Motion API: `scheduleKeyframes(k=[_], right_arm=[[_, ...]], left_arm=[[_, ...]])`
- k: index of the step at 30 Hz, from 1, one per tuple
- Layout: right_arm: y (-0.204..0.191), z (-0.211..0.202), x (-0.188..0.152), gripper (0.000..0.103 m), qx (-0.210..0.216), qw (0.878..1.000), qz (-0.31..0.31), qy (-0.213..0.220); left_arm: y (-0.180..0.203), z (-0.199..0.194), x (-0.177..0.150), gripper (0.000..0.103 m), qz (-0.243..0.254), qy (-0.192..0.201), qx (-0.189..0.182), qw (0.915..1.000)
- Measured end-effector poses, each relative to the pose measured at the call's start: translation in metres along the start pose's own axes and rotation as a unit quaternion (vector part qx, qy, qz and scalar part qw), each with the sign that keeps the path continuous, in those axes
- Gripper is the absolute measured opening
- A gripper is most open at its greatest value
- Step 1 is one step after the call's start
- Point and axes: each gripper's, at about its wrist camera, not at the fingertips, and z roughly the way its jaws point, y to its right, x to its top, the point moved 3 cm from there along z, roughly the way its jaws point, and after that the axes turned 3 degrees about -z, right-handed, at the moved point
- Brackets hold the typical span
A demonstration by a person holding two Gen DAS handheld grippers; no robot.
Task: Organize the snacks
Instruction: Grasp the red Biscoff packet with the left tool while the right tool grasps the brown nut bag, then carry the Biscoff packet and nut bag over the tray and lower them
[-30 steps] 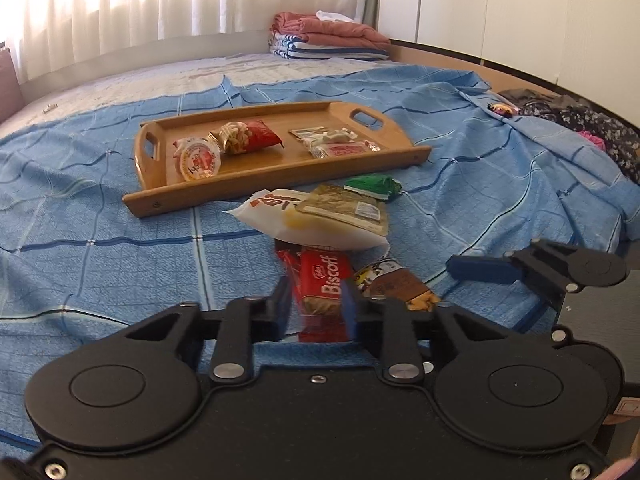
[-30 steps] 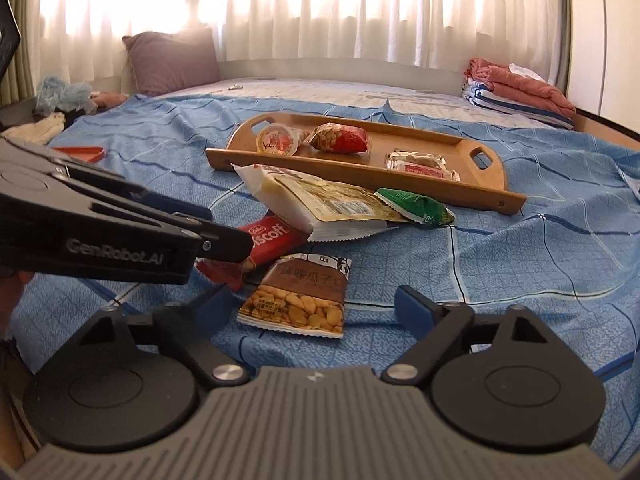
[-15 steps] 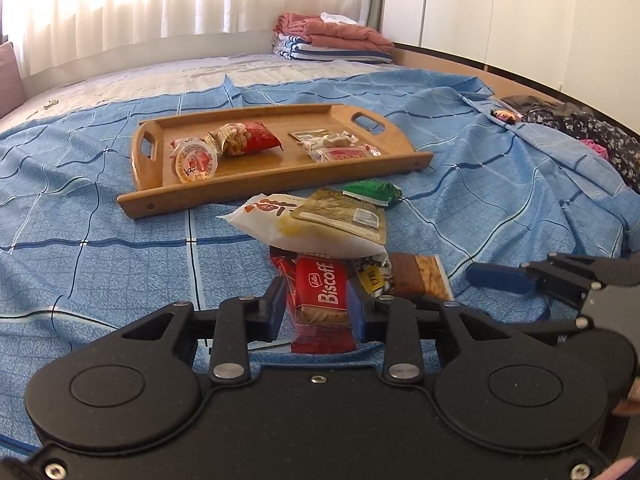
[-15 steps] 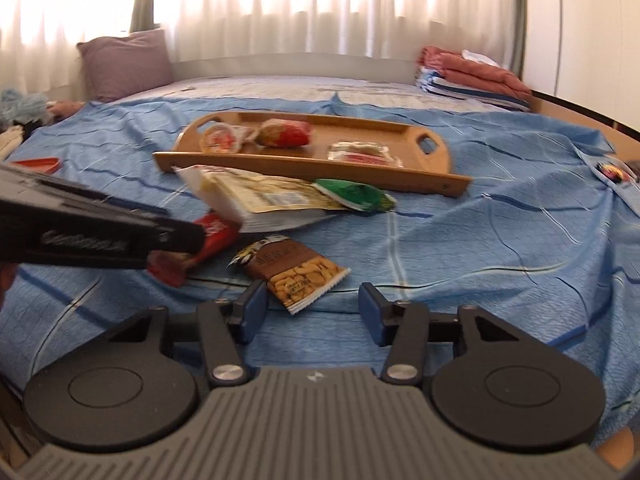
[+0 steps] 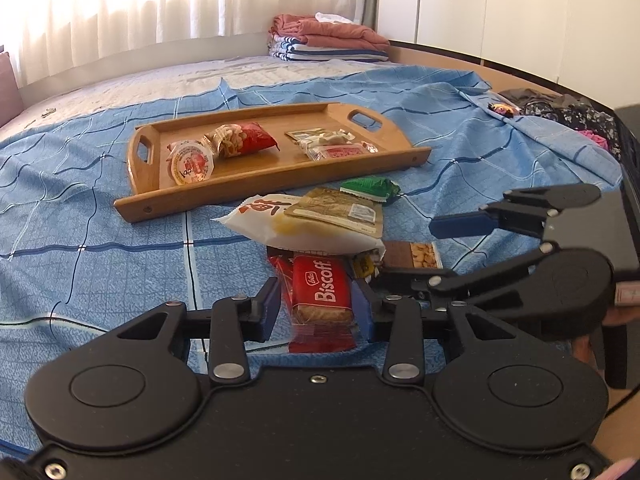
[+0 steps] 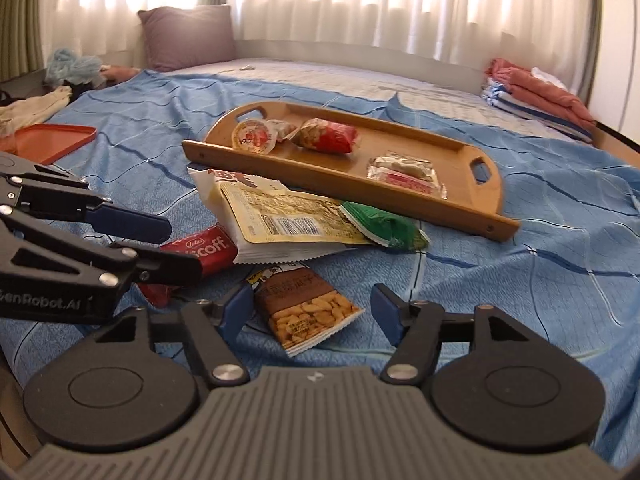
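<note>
Two grippers work over the bed. The left gripper [image 5: 316,308] straddles the red Biscoff packet [image 5: 320,292], jaws opening, pads just off its sides. The right gripper [image 6: 312,312] has the brown peanut packet [image 6: 308,312] between opening jaws, not pressing it. Three more packets lie piled beside them (white, tan, green). The wooden tray [image 5: 256,184] carries four snacks. A blue checked sheet [image 5: 80,240] covers the bed; curtains [image 6: 360,0] glow behind.
</note>
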Motion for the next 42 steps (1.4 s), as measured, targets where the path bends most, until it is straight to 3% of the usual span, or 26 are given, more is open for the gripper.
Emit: scheduleKeyframes(k=[2, 3, 6, 14, 19, 27, 33, 35, 38, 42], right_arm=[[0.003, 0.005, 0.003, 0.072, 0.023, 0.999, 0.025, -0.008], [0.004, 0.007, 0.003, 0.062, 0.028, 0.999, 0.036, -0.009], [0.000, 0.008, 0.004, 0.056, 0.014, 0.999, 0.052, -0.006], [0.010, -0.010, -0.006, 0.052, -0.083, 0.994, 0.076, -0.007], [0.012, -0.020, -0.018, 0.052, -0.140, 0.985, 0.095, -0.006], [0.012, -0.013, -0.024, 0.067, -0.145, 0.985, 0.097, -0.001], [0.012, -0.010, -0.026, 0.069, -0.144, 0.984, 0.100, -0.002], [0.012, -0.009, -0.025, 0.068, -0.143, 0.984, 0.103, -0.004], [0.009, -0.010, -0.022, 0.053, -0.136, 0.985, 0.102, -0.009], [0.001, -0.012, -0.020, 0.052, -0.129, 0.987, 0.094, -0.009]], left_arm=[[-0.001, 0.000, 0.000, 0.038, -0.004, -0.001, -0.001, 1.0000], [-0.002, 0.001, 0.000, 0.038, -0.006, -0.002, -0.001, 1.0000], [-0.002, 0.000, 0.000, 0.038, -0.004, 0.000, -0.001, 1.0000], [0.008, 0.004, 0.000, 0.038, 0.017, 0.006, -0.002, 0.9998], [0.009, 0.019, -0.001, 0.037, 0.000, -0.004, 0.024, 0.9997], [0.002, 0.020, 0.001, 0.032, -0.026, -0.010, 0.035, 0.9990], [-0.011, -0.009, -0.001, 0.032, -0.028, 0.013, 0.044, 0.9986], [-0.017, -0.017, -0.003, 0.032, -0.030, 0.020, 0.053, 0.9980], [-0.026, -0.025, -0.006, 0.032, -0.041, 0.026, 0.075, 0.9959], [-0.037, -0.022, -0.015, 0.034, -0.055, 0.023, 0.122, 0.9907]])
